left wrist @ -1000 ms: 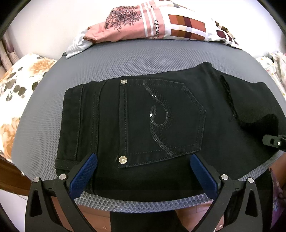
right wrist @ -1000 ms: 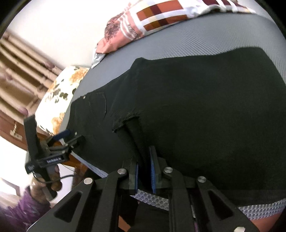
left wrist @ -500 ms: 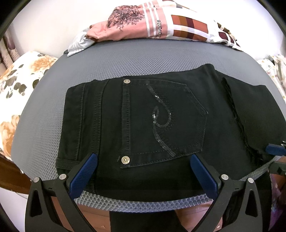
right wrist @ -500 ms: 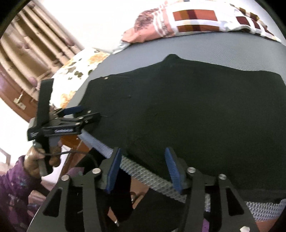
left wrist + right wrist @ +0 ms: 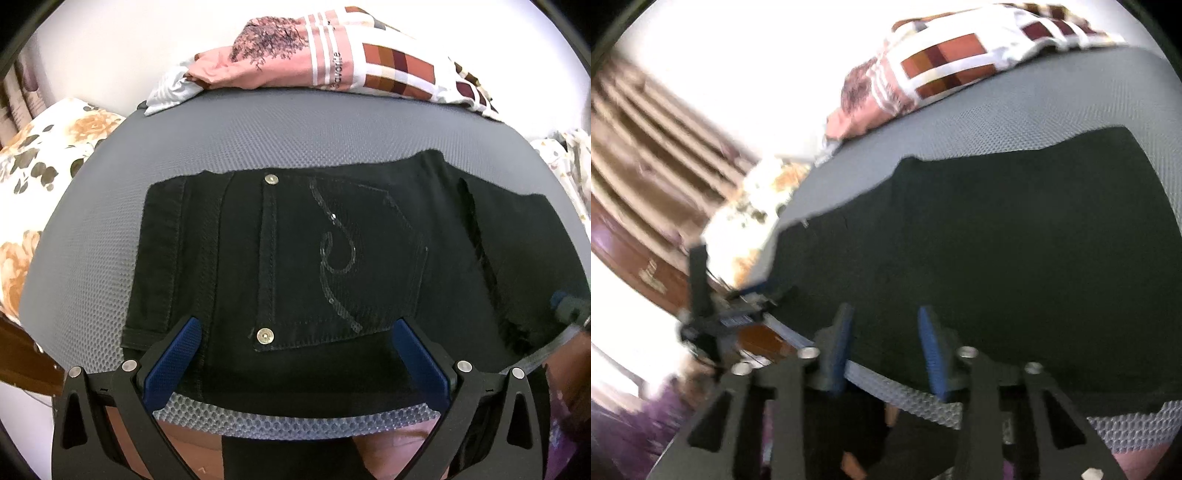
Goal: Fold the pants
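Observation:
Black pants (image 5: 332,266) lie flat on a grey mesh mat (image 5: 295,125), back pocket with a sequin swirl facing up. A leg is folded over at the right, with a frayed hem. My left gripper (image 5: 295,354) is open and empty, its blue pads above the pants' near edge. My right gripper (image 5: 884,347) is open and empty over the near edge of the pants (image 5: 997,251); its view is blurred. The left gripper (image 5: 738,310) shows at the left of the right wrist view, and the right gripper's tip (image 5: 567,306) at the left wrist view's right edge.
A pile of pink and checked clothes (image 5: 332,62) lies at the mat's far edge. A floral pillow (image 5: 40,155) is at the left. More black fabric (image 5: 288,458) hangs below the near edge. A wooden bed frame (image 5: 646,266) is at the left.
My right gripper opened and let go of the pants' leg fabric, which now lies flat. It then swung a little. The left gripper stayed open and nearly still.

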### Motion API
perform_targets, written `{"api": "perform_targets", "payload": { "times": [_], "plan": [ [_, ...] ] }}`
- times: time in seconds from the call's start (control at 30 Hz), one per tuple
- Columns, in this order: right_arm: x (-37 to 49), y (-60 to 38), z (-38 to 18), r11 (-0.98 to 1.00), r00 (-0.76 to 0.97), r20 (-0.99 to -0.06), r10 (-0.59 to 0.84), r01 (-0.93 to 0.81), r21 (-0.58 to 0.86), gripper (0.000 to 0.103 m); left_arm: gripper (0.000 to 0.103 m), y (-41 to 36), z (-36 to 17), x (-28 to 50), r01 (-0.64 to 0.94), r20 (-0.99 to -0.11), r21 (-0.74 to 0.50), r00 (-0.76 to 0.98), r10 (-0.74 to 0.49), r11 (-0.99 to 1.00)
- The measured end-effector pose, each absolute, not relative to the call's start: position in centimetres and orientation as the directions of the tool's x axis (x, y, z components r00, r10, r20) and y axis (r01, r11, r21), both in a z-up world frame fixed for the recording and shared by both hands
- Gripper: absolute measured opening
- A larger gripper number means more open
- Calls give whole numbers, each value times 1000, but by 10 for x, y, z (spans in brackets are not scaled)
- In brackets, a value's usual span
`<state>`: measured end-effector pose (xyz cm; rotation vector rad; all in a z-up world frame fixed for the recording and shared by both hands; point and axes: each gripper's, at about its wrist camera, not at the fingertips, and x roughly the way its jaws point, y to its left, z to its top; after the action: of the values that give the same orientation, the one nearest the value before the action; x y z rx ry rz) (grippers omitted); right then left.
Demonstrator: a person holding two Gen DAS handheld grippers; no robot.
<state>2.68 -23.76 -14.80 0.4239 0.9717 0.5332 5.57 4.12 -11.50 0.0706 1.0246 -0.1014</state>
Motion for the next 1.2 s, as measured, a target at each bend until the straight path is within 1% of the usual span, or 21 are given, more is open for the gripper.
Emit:
{"api": "perform_targets", "payload": {
  "times": [0.07,0.13,0.2,0.33,0.43,0.47,0.53,0.57,0.67,0.73,0.87,0.9,0.93,1.03,1.07,1.13,1.2],
  "plan": [
    [27,-221,-153,811,432,-687,584,-271,518,24,103,45,-109,55,112,-845,10,531,-52,994],
    [25,-204,-158,848,425,-736,527,-317,424,24,103,54,-98,55,101,-836,-2,545,-57,995],
    [25,-191,-158,871,442,-759,477,-352,342,24,103,71,-86,56,81,-832,-47,549,-84,996],
    [23,-192,-159,880,466,-753,464,-336,335,25,103,135,-60,63,-31,-819,-182,558,-134,983],
    [17,-199,-150,885,516,-721,462,-321,337,25,103,193,-59,67,-107,-830,-241,538,-148,965],
    [18,-201,-149,884,518,-718,465,-313,346,25,103,209,-64,68,-125,-838,-271,518,-170,954],
    [20,-204,-155,885,502,-729,465,-288,366,29,102,236,-79,69,-155,-843,-360,477,-249,920],
    [22,-204,-159,885,491,-737,465,-276,375,29,102,246,-89,69,-164,-839,-409,454,-300,897],
    [22,-202,-159,888,489,-741,460,-265,376,31,101,257,-112,68,-132,-776,-562,425,-466,816],
    [22,-198,-159,893,488,-748,450,-271,360,35,101,253,-121,68,-84,-726,-635,405,-556,768],
    [20,-191,-158,899,486,-759,434,-283,333,42,99,232,-139,77,-33,-705,-676,319,-633,736],
    [20,-189,-157,900,484,-761,431,-287,327,45,96,225,-143,79,-19,-694,-693,289,-660,720],
    [19,-188,-157,901,484,-762,430,-289,324,47,94,220,-146,79,-15,-693,-697,274,-667,717],
    [19,-184,-157,902,481,-767,425,-299,312,54,94,213,-144,77,-2,-692,-694,278,-666,720],
    [19,-183,-157,902,479,-768,424,-303,309,56,94,215,-145,77,-12,-682,-706,284,-674,708],
    [20,-180,-157,900,477,-769,425,-311,304,63,94,218,-148,75,-38,-653,-737,296,-697,675],
    [19,-176,-158,900,475,-771,424,-321,297,67,94,216,-147,76,-32,-654,-736,293,-698,676]
  ]
}}
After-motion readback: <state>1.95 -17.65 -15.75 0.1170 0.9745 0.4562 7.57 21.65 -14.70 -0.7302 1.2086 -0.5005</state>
